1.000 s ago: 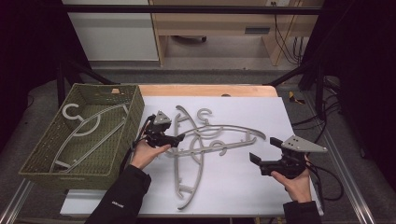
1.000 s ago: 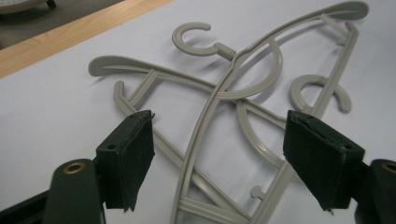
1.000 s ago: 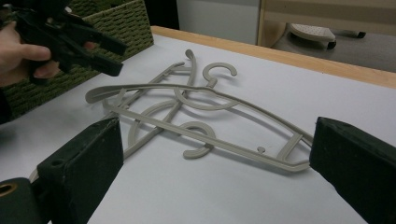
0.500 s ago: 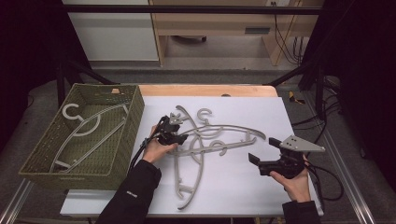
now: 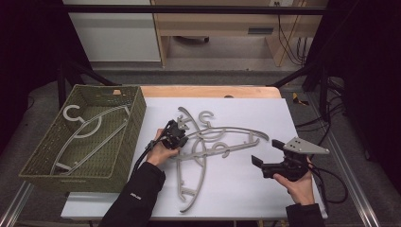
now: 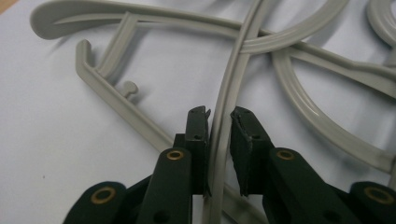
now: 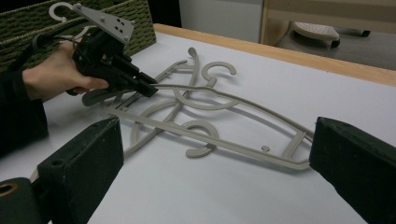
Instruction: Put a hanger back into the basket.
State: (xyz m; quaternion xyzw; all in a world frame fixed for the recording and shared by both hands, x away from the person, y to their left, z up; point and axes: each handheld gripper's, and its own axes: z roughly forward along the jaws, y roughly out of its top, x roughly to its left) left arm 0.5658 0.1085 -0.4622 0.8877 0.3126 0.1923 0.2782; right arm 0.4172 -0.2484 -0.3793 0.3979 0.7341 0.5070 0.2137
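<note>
Tangle of grey hangers (image 5: 208,146) lies mid-table on the white sheet (image 5: 293,118); where one ends and the next begins is hard to trace from the high view, since arms and hooks cross over each other. Count uncertain, three at least. In the left gripper view the frame cuts off the hangers on all sides, and the bar passes out of sight below the jaws.

Left gripper (image 5: 176,137) sits at the left edge of the pile, its tips lost among the grey bars in the high view. The left gripper view settles it: the jaws have just been closing and now pinch one curved hanger bar (image 6: 223,140) between the pads, the bar running up between them. The right gripper view shows the same gripper (image 7: 144,87) low on the pile, nose on a hanger arm.

Right gripper (image 5: 257,163) is held over bare sheet at the table's right, well apart from the pile, jaws wide apart with nothing between them.

Green basket (image 5: 127,142) stands at the table's left, with more hangers (image 5: 90,127) inside; their lower ends are hidden by the near wall.

Against the earlier high view: the left hand has shifted right and down onto the pile. Right hand unchanged. Hangers lie as before.
</note>
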